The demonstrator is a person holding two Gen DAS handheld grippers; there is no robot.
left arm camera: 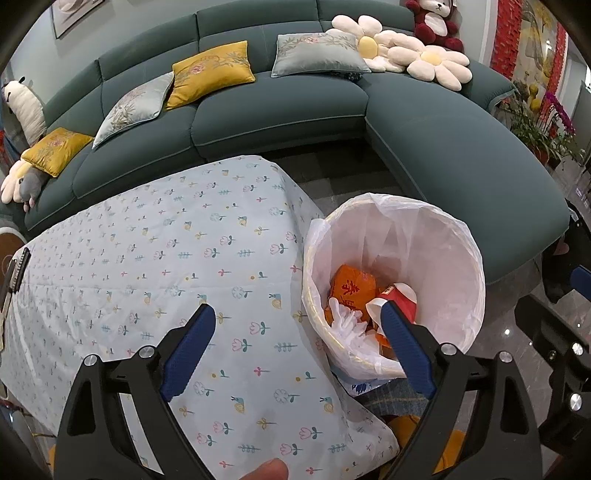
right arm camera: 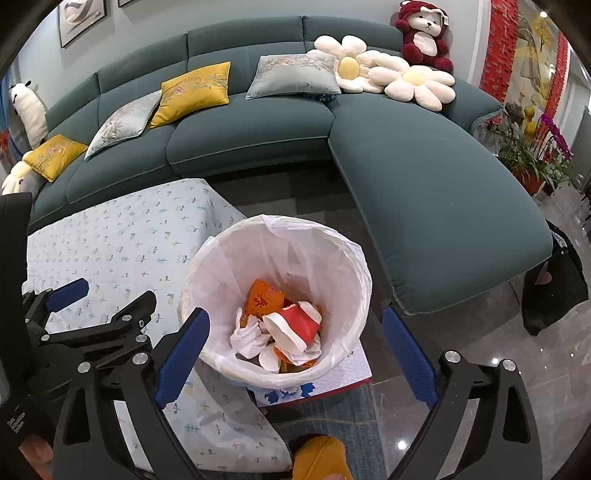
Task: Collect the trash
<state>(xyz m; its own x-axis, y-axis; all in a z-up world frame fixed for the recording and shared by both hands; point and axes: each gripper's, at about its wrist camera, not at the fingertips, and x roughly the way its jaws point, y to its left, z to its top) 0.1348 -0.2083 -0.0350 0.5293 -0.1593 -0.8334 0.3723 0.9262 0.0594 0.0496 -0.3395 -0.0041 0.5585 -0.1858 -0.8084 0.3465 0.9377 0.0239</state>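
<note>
Two tools are in view, and both have their blue fingers spread wide apart with nothing between them. The left tool hangs over the corner of the table, which is covered by a pale cloth printed with small flowers; its left finger is above the cloth and its right finger crosses the near rim of the trash bin. The right tool is directly above the same trash bin, with one finger on each side of the opening, and the left tool shows at the left edge of that view, over the table. The bin stands just beside the table corner, on a flat white box with blue flowers, and it is lined with a thin white plastic bag. The trash lies at the bottom of the bin: an orange wrapper with red characters, a red and white paper cup lying on its side, and crumpled white paper. Beyond the table and the bin a dark green corner sofa curves around, carrying yellow and grey cushions, two white flower pillows and a red and white plush bear. Potted flowers stand at the far right.
</note>
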